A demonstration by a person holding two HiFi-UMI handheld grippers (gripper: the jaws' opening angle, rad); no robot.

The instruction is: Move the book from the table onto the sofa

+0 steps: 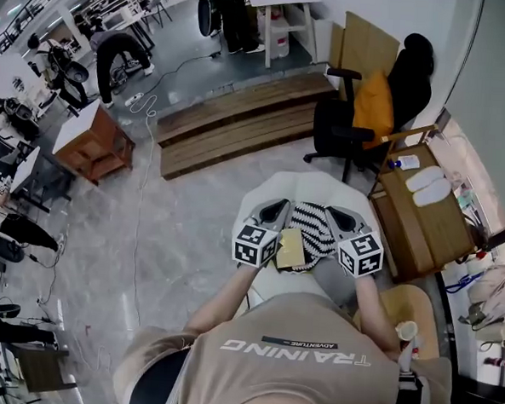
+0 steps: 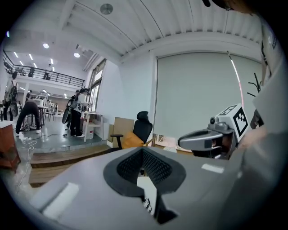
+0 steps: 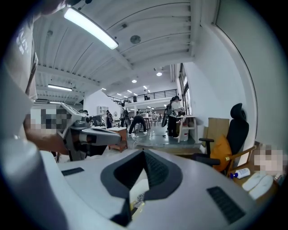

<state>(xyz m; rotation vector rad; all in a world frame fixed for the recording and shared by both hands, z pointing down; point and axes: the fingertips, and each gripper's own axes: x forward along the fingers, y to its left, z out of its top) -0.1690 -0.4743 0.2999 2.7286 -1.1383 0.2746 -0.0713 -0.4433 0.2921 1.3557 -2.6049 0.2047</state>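
**A:** Book (image 1: 309, 228) first: where does it sit against the office chair (image 1: 360, 118)?

**B:** On our side of the office chair, up in the air over the pale round counter (image 1: 322, 184), carried between our two grippers. The left gripper (image 1: 276, 214) nips one edge and the right gripper (image 1: 337, 217) nips the other. Each gripper view shows a pale sliver of it pinched between jaws that are all but together.

**A:** So we judge it lifted, with the carry in hand. How do we do that well?

**B:** We'd move both hands as one, level with each other, so the book neither twists nor bows. Both pinches are on thin edges, so a jerk could let it slip. We cannot pick out a sofa from here, so we'd find it first. Then we'd lay the book flat on the seat before parting the jaws.

**A:** Anything to steer clear of?

**B:** The office chair itself, and the wooden counter (image 1: 421, 229) beside it on the wall side.

**A:** And containers?

**B:** Two, we think. A bottle (image 1: 404, 162) lies on the wooden counter at the end nearest the office chair, next to a pair of white slippers (image 1: 428, 184). We cannot tell whether it holds anything. Farther from the office chair, by our right elbow, stands what looks like a small cup (image 1: 406, 330). Its inside is too small to read.
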